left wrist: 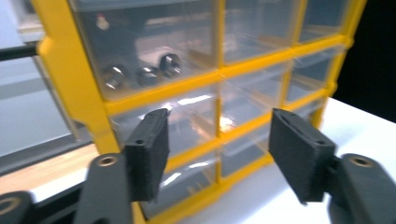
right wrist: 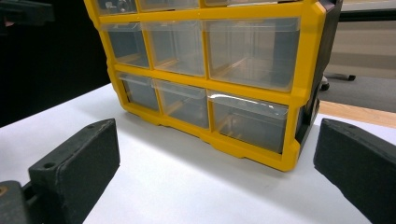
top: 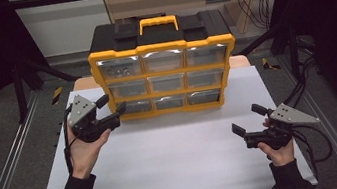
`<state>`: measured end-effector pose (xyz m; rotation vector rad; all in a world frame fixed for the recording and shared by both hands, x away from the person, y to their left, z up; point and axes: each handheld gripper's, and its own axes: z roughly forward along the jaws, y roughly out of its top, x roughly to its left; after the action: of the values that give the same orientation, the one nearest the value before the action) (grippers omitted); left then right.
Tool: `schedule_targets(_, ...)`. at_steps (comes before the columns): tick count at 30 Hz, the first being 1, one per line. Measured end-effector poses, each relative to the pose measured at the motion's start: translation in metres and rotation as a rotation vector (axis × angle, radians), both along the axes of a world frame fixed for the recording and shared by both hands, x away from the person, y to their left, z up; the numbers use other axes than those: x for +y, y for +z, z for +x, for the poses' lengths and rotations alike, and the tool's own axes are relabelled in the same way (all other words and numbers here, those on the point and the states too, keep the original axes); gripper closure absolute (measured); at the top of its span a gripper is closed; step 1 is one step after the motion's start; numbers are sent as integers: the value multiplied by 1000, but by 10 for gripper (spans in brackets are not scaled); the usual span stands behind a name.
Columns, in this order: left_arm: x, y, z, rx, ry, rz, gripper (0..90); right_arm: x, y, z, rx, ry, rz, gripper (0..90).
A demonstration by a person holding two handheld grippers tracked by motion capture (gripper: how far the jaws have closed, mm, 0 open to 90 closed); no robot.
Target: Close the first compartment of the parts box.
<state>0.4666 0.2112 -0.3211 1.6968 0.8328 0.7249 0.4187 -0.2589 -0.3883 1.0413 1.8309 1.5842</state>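
A yellow and black organiser with a yellow carry handle and nine clear drawers stands at the back of the white table. Its top left drawer holds a few metal pieces; the other drawers look empty. My left gripper hovers just in front of the organiser's lower left corner, open, with nothing between its jaws. At the right, nearer the front edge, my right gripper is held open and empty, pointing at the organiser from a distance.
Bare tabletop lies between the two hands and in front of the organiser. Metal rails run along both sides of the table. Black cables trail off the right gripper past the table's right edge.
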Motion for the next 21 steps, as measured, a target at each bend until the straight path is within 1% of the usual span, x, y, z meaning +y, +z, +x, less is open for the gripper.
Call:
schedule_targets(1, 1, -2, -3, -2, -3, 6, 312, 0, 0, 0, -2, 1, 1, 9)
schedule_targets(2, 2, -4, -6, 0, -9, 0, 282, 0, 0, 0, -2, 1, 2, 8)
schedule_targets(4, 4, -8, -11, 16, -26, -28, 238, 0, 0, 0, -1, 0, 1, 8)
schedule_targets(8, 6, -19, -21, 30, -30, -47, 124, 0, 0, 0, -1, 1, 1, 8)
schedule_targets(10, 9, -25, -25, 36, -35, -59, 84, 0, 0, 0, -1, 1, 1, 7)
schedule_targets(11, 10, -29, -27, 38, -38, -74, 76, 0, 0, 0, -2, 0, 3, 7)
schedule_targets(13, 13, -36, -29, 40, -46, -75, 63, 0, 0, 0, -2, 0, 2, 7)
schedule_targets(18, 22, -51, -32, 38, -47, -94, 53, 0, -1, 0, -3, 6, -3, 7)
schedule_targets(19, 24, -54, -32, 40, -47, -95, 53, 0, -1, 0, -4, 8, -7, 7)
schedule_targets(21, 26, -56, -31, 44, -47, -82, 53, 0, -1, 1, -4, 6, -7, 7)
